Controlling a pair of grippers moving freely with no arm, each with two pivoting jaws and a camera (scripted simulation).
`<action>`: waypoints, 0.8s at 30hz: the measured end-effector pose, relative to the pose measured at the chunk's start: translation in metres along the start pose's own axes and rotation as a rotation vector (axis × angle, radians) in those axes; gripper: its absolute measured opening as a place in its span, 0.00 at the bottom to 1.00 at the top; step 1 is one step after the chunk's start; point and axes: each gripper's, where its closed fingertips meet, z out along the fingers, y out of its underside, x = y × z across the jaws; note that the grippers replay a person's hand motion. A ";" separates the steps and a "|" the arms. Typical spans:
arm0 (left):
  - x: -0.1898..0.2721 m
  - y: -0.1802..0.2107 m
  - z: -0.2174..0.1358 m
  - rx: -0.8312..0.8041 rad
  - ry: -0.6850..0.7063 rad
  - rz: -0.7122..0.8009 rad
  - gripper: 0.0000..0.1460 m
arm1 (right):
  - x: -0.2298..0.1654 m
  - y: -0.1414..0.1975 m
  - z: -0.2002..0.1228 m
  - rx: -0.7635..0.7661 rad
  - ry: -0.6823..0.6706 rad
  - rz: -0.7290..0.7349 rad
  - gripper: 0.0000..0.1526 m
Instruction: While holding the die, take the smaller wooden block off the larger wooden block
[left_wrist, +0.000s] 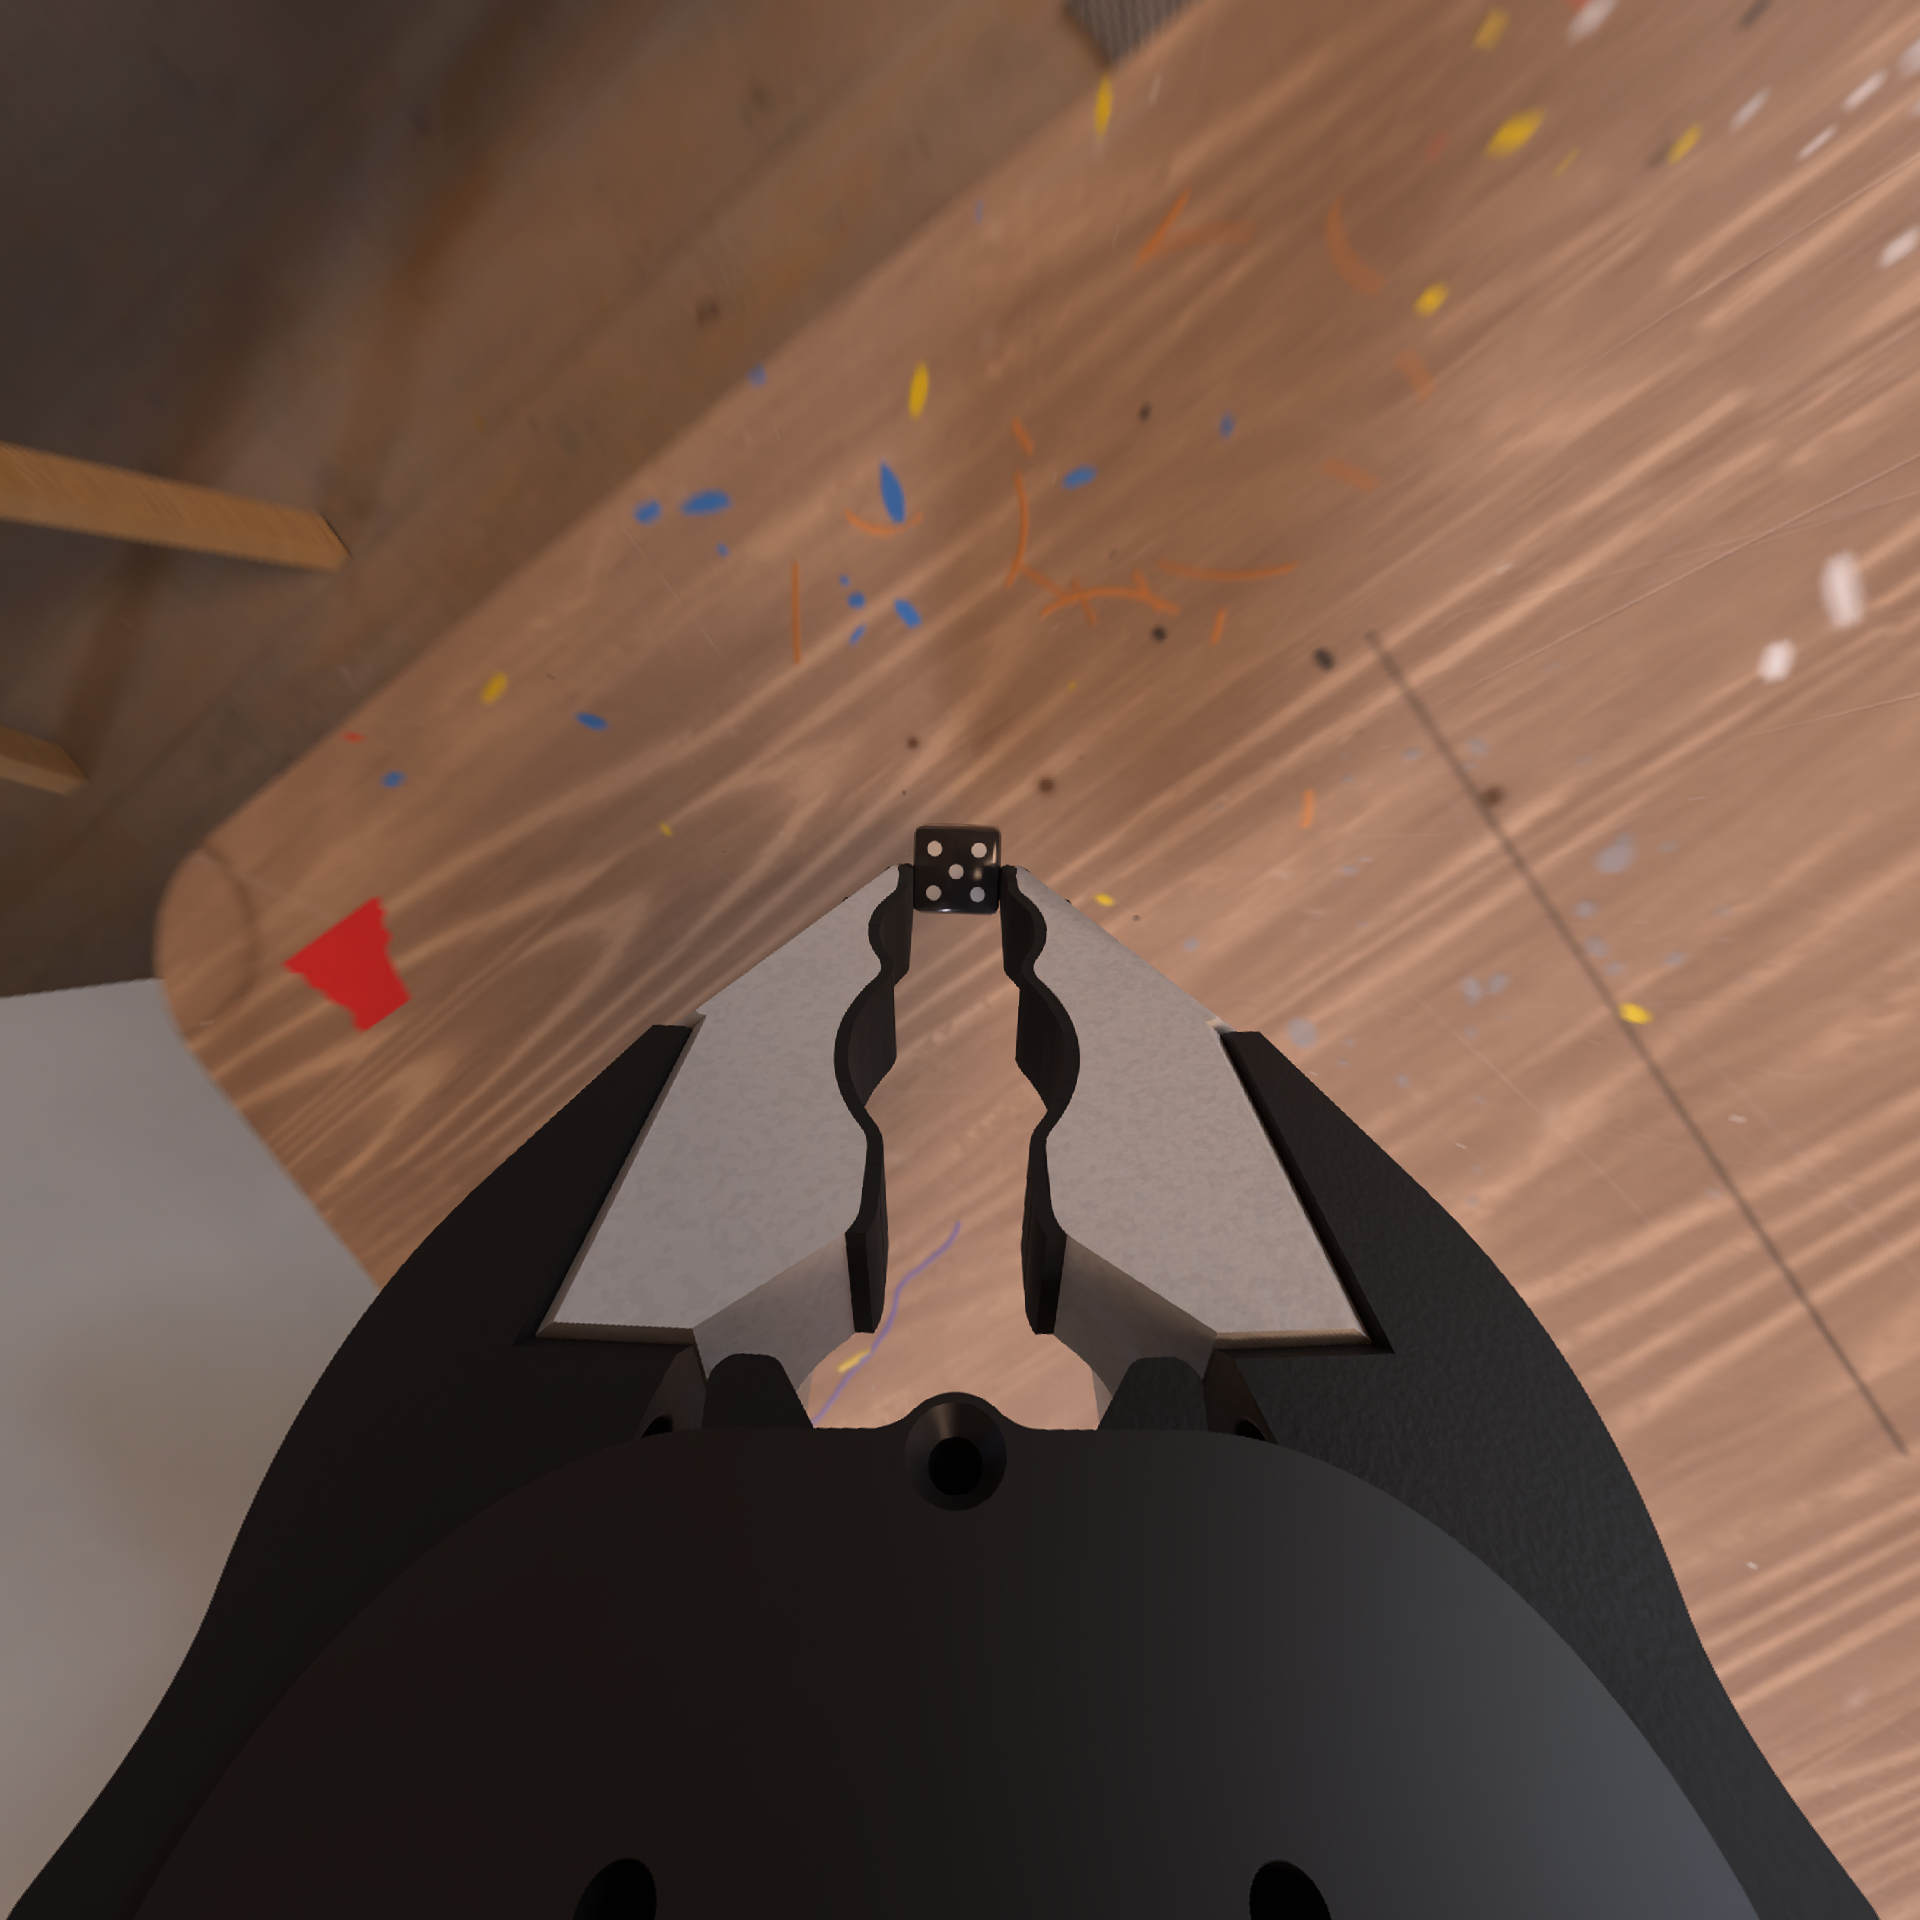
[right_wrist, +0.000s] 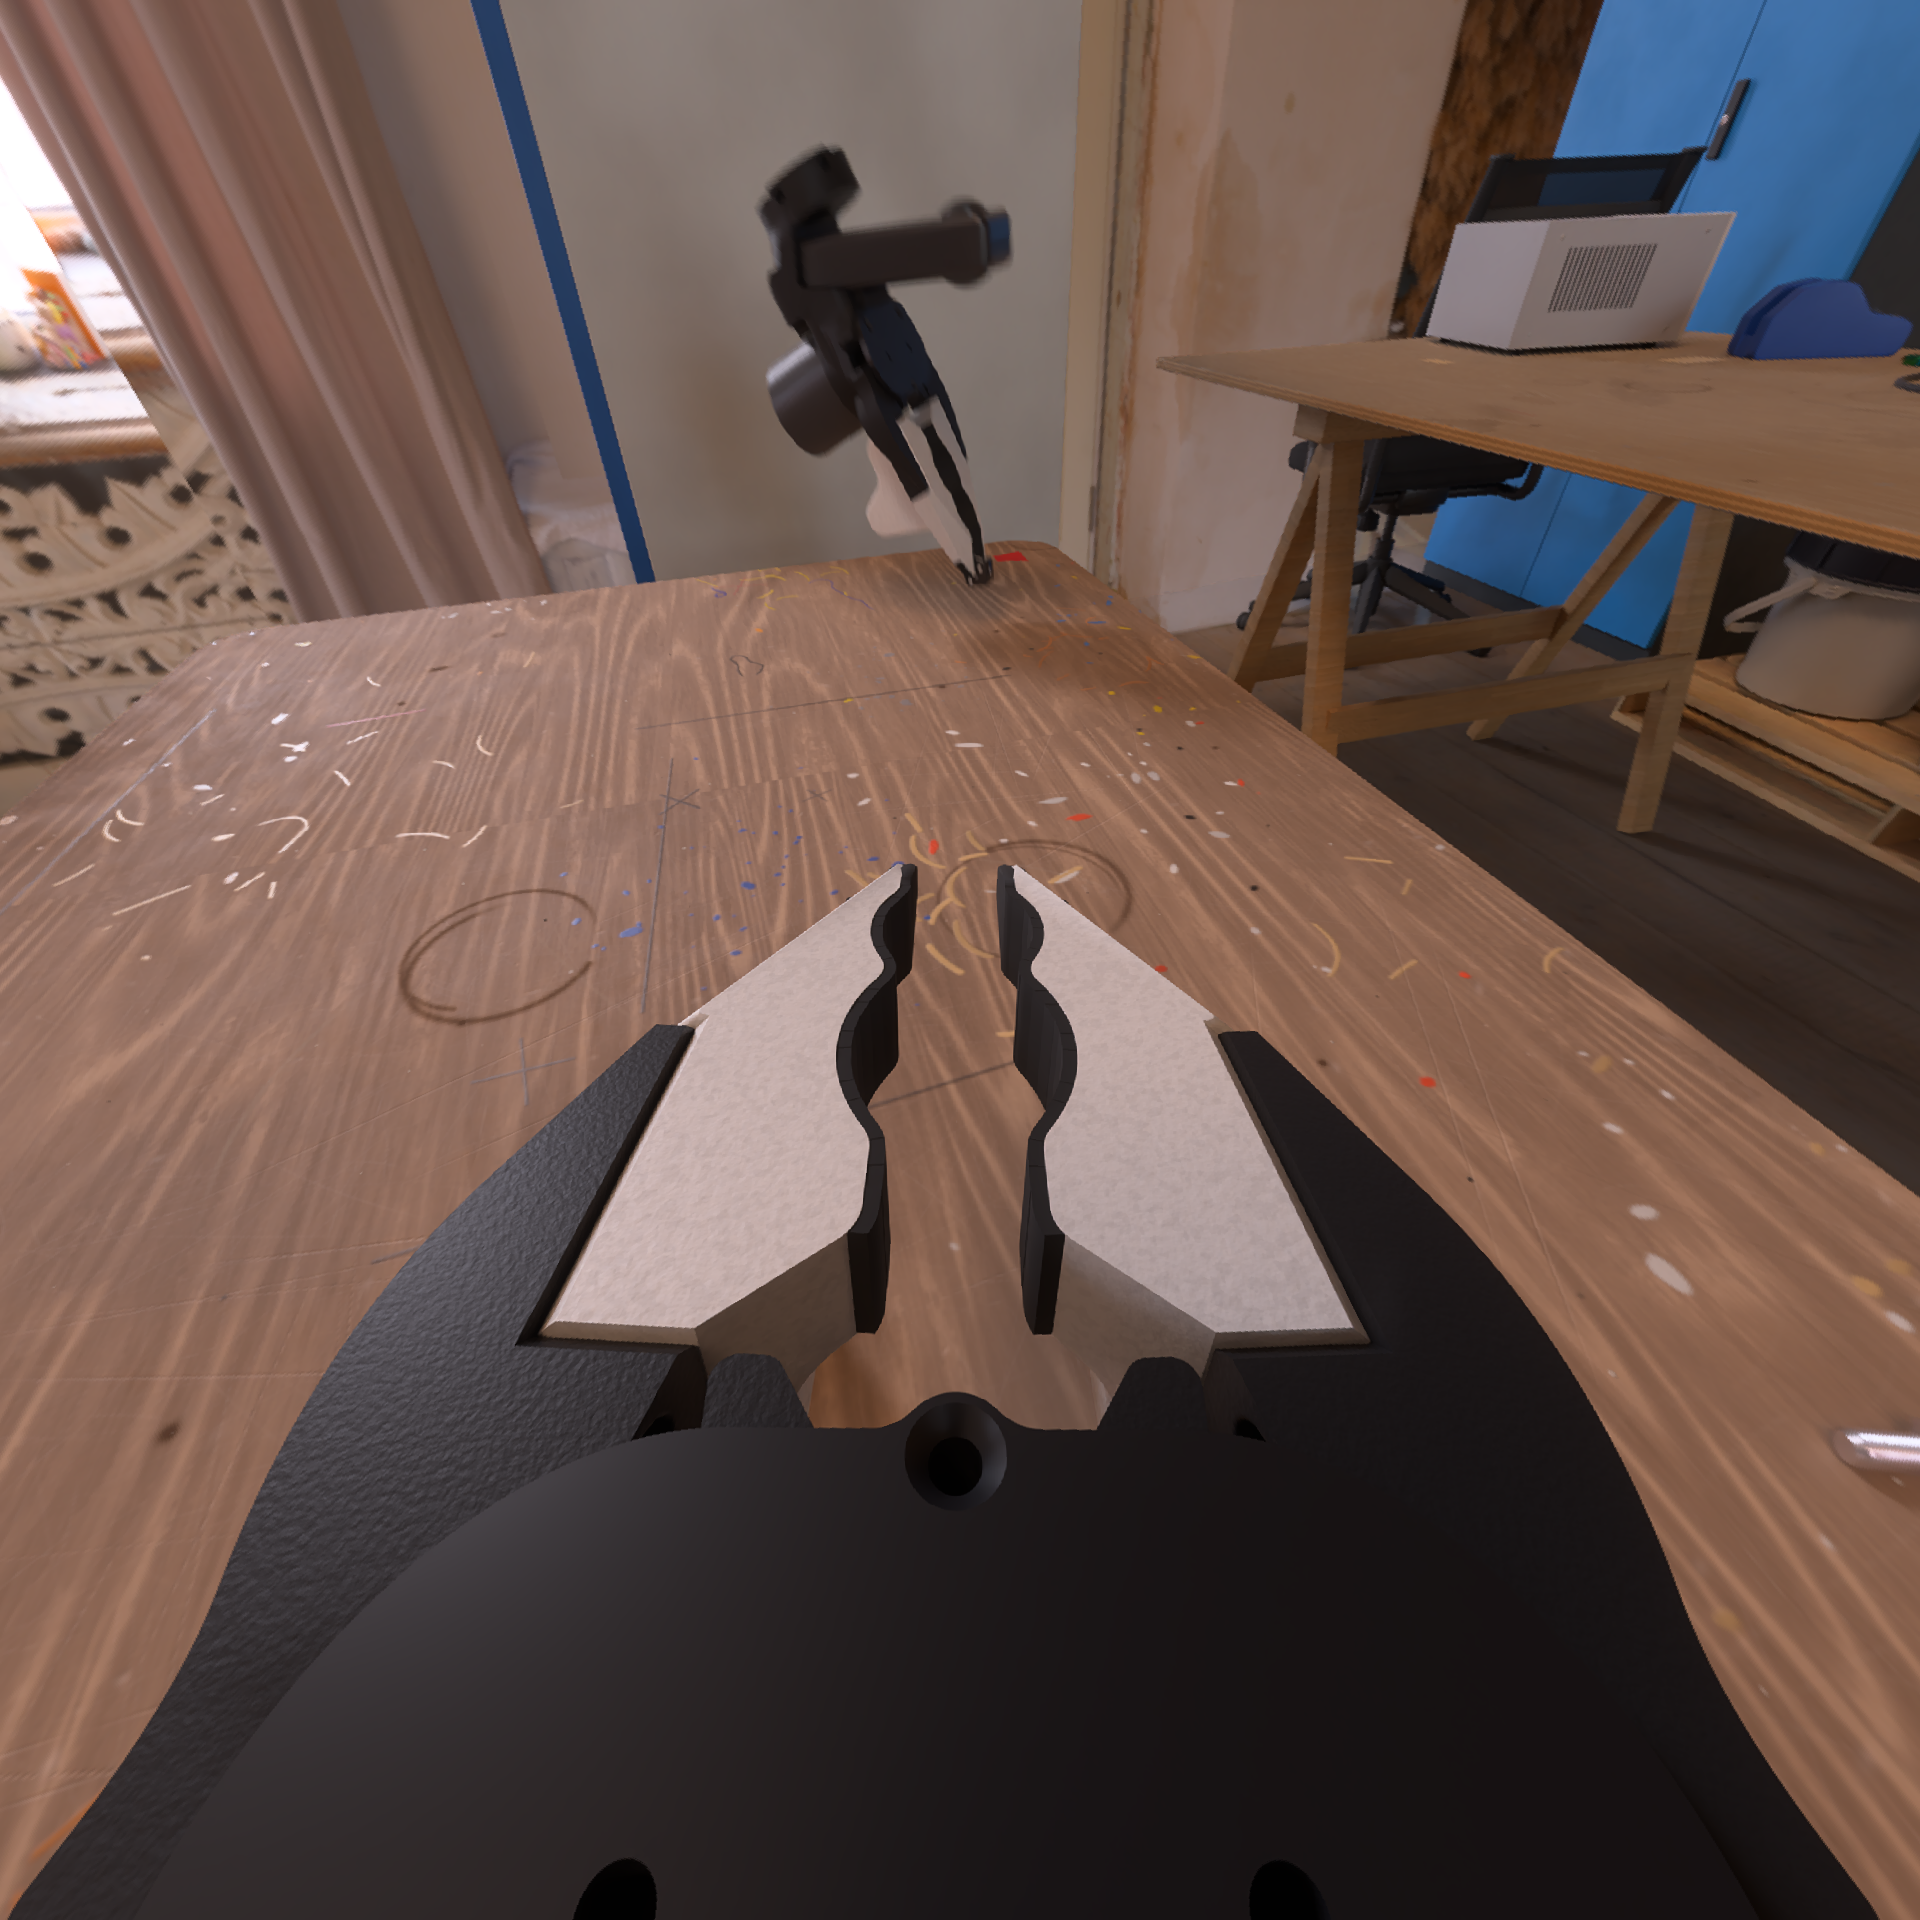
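Observation:
My left gripper (left_wrist: 957, 885) is shut on a small black die (left_wrist: 957, 869) with white pips, held at the fingertips just above the wooden table (left_wrist: 1351, 935), near its rounded corner. From the right wrist view the left gripper (right_wrist: 975, 574) shows far off at the table's far edge, tips down at the surface. My right gripper (right_wrist: 957, 883) is low over the middle of the table (right_wrist: 416, 1143), its jaws a narrow gap apart with nothing between them. Neither wooden block shows in either view.
The table's rounded corner (left_wrist: 208, 914) and a red paint mark (left_wrist: 348, 961) lie left of the die. A small shiny metal object (right_wrist: 1881, 1446) lies at the table's right edge. A second table (right_wrist: 1558, 416) with a white box (right_wrist: 1579, 281) stands at the right.

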 end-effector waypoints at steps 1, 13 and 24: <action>0.001 -0.005 -0.014 0.049 -0.010 0.000 0.11 | -0.001 -0.001 -0.003 -0.008 0.008 -0.005 0.10; 0.240 -0.100 -0.127 0.694 0.393 0.246 0.11 | -0.018 0.038 -0.049 -0.190 0.223 0.058 0.14; 0.399 -0.134 -0.021 0.812 0.552 0.517 0.11 | -0.051 0.084 -0.038 -0.369 0.218 0.046 0.15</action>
